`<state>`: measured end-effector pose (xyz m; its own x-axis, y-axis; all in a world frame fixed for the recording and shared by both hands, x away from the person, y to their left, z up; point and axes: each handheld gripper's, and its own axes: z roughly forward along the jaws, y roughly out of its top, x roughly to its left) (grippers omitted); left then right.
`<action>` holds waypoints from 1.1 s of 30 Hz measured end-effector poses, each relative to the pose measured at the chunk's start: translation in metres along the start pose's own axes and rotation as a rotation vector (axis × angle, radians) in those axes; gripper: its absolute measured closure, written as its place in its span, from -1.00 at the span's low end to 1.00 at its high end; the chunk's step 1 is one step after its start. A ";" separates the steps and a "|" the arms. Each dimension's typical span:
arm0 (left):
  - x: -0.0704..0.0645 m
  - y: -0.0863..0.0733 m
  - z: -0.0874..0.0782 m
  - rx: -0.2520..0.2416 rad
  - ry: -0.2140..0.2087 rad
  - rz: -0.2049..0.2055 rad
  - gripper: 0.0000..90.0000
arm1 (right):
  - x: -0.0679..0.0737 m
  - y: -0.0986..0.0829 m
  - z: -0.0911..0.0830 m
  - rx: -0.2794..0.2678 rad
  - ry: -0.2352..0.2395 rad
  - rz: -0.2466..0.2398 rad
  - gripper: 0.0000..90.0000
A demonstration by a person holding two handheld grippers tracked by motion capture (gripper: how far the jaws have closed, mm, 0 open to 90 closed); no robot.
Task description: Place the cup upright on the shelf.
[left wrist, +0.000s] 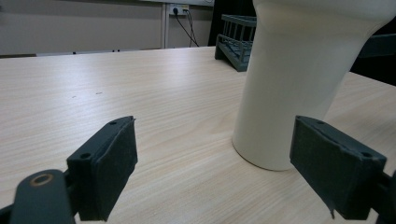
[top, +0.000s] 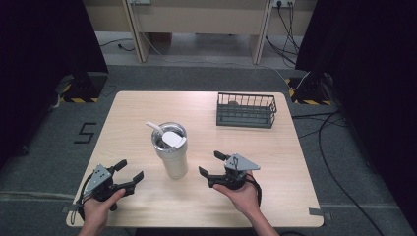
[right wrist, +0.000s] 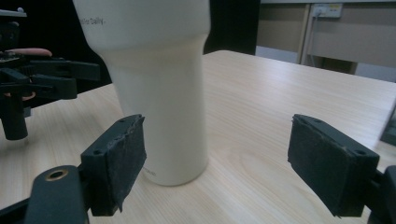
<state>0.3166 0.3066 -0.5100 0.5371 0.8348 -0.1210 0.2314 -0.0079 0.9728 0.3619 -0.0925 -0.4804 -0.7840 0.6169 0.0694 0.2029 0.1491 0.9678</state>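
Observation:
A cream tumbler (top: 173,156) with a steel rim, a white lid piece and a white straw stands upright near the middle of the wooden table (top: 147,105). My left gripper (top: 131,173) rests at the table's front left, open, its jaws pointing toward the tumbler (left wrist: 299,79) with nothing between them. My right gripper (top: 213,163) sits at the front, right of the tumbler (right wrist: 159,93), also open and empty. Both are held by hands and stand a short way from the tumbler. From the right gripper view the left gripper (right wrist: 32,88) appears behind the tumbler.
A dark wire basket (top: 246,109) stands at the back right of the table, with something small inside. Beyond the table are grey carpet, cables and black curtains on both sides.

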 end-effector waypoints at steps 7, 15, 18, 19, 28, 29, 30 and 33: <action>0.001 0.000 0.000 0.002 0.002 -0.007 -0.68 | 0.012 0.004 0.032 0.009 0.047 -0.009 -0.56; 0.002 0.000 0.000 0.001 -0.001 -0.008 -0.68 | 0.023 0.007 0.059 0.007 0.072 -0.017 -0.58; 0.001 0.000 0.000 0.001 -0.004 -0.006 -0.68 | 0.027 0.007 0.066 0.005 0.083 -0.022 -0.59; 0.001 0.000 0.000 0.002 -0.005 -0.005 -0.68 | 0.028 0.008 0.068 0.008 0.086 -0.023 -0.59; 0.001 0.000 0.001 0.002 -0.009 -0.005 -0.68 | 0.033 0.010 0.088 0.001 0.087 -0.024 -0.72; 0.001 0.000 0.001 0.002 -0.009 -0.004 -0.68 | 0.033 0.010 0.090 0.003 0.088 -0.023 -0.74; 0.001 0.000 0.001 0.002 -0.009 -0.004 -0.68 | 0.033 0.010 0.090 0.003 0.088 -0.023 -0.74; 0.001 0.000 0.001 0.003 -0.011 -0.004 -0.68 | 0.033 0.010 0.098 0.001 0.089 -0.035 -0.80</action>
<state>0.3182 0.3065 -0.5105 0.5452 0.8287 -0.1266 0.2357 -0.0066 0.9718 0.3956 0.0055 -0.4917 -0.8395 0.5404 0.0571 0.1751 0.1695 0.9698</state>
